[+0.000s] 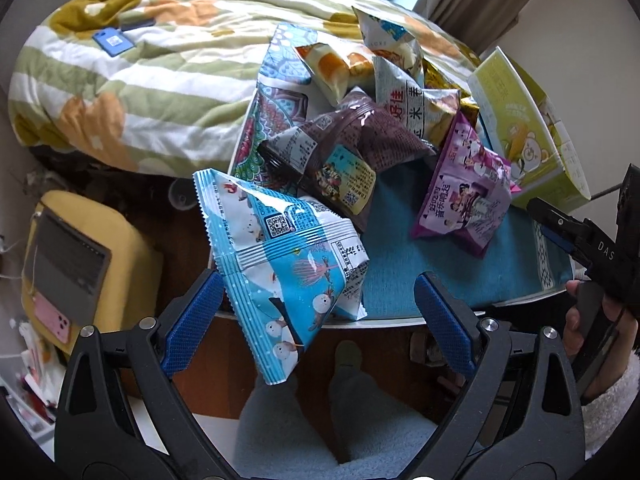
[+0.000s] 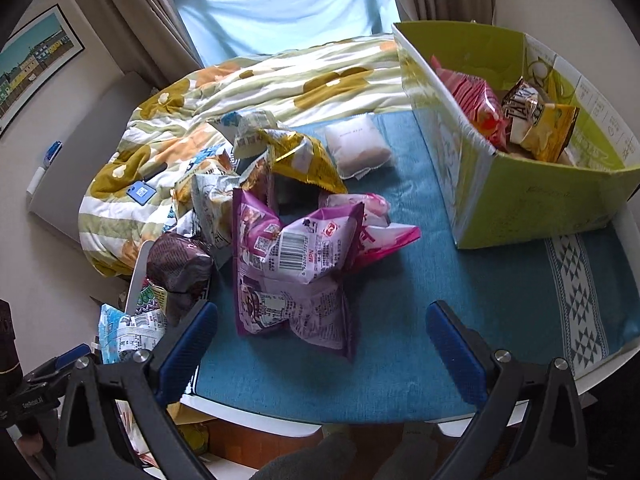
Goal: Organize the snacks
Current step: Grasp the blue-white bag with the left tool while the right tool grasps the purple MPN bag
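Observation:
A pile of snack packets lies on a small table with a teal cloth (image 2: pixel 400 288). A blue-and-white snowman packet (image 1: pixel 280 256) hangs over the table's near edge, between the wide-open jaws of my left gripper (image 1: pixel 320 320), touching its left pad (image 1: pixel 192 320). A dark purple packet (image 1: pixel 344 156) and a lilac packet (image 1: pixel 464 196) lie behind it. My right gripper (image 2: pixel 320 352) is open and empty, just short of the lilac packet (image 2: pixel 288 264). A green cardboard box (image 2: pixel 520 184) at the right holds a red packet (image 2: pixel 476 104) and a yellow packet (image 2: pixel 548 132).
A floral quilt on a bed (image 2: pixel 240 92) lies behind the table. A white packet (image 2: pixel 360 148) and a gold packet (image 2: pixel 308 160) lie on the cloth. A yellow chair with a pink phone (image 1: pixel 52 320) stands to the left. My right gripper shows at the edge of the left wrist view (image 1: pixel 592 240).

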`<state>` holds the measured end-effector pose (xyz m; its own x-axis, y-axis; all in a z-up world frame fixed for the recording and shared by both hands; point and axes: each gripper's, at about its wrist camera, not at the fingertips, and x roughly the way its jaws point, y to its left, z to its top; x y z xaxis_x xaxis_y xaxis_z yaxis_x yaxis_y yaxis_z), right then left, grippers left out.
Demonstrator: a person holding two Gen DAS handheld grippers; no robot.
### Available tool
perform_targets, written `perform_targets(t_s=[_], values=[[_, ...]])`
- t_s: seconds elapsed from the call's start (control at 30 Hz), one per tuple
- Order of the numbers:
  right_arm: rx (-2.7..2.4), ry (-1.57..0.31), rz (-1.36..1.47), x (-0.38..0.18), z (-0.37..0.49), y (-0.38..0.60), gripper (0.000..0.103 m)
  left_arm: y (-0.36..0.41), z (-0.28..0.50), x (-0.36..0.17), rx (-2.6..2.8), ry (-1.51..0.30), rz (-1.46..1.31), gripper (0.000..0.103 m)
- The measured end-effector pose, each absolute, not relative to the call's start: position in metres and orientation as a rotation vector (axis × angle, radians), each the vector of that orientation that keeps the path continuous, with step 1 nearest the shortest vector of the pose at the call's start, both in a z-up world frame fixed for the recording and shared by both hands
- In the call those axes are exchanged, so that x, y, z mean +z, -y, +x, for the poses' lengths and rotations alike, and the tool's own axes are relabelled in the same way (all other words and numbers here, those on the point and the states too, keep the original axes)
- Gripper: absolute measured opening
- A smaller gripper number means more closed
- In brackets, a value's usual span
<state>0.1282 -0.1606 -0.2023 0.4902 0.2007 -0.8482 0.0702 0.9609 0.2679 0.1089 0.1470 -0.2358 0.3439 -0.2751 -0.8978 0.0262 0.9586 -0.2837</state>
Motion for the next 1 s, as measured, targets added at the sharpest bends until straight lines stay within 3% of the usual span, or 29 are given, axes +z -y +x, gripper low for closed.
perform_targets(t_s=[0.67,0.77,0.8,1.0], values=[[0.051,-1.102,0.315,-0.234,0.137,0.151,0.103,-0.121,0.140,-0.262,-0.135,-1.204,-0.045,0.094],[0.056,-1.110,0.322,-0.238,0.139,0.153,0.103,-0.118,0.141,-0.262,-0.144,-1.203,-0.037,0.082],[0.060,-1.113,0.323,-0.239,0.140,0.153,0.103,-0.116,0.140,-0.263,-0.151,-1.210,-0.037,0.073],[0.087,-1.127,0.326,-0.245,0.147,0.147,0.103,-0.114,0.136,-0.262,-0.155,-1.205,-0.027,0.066]])
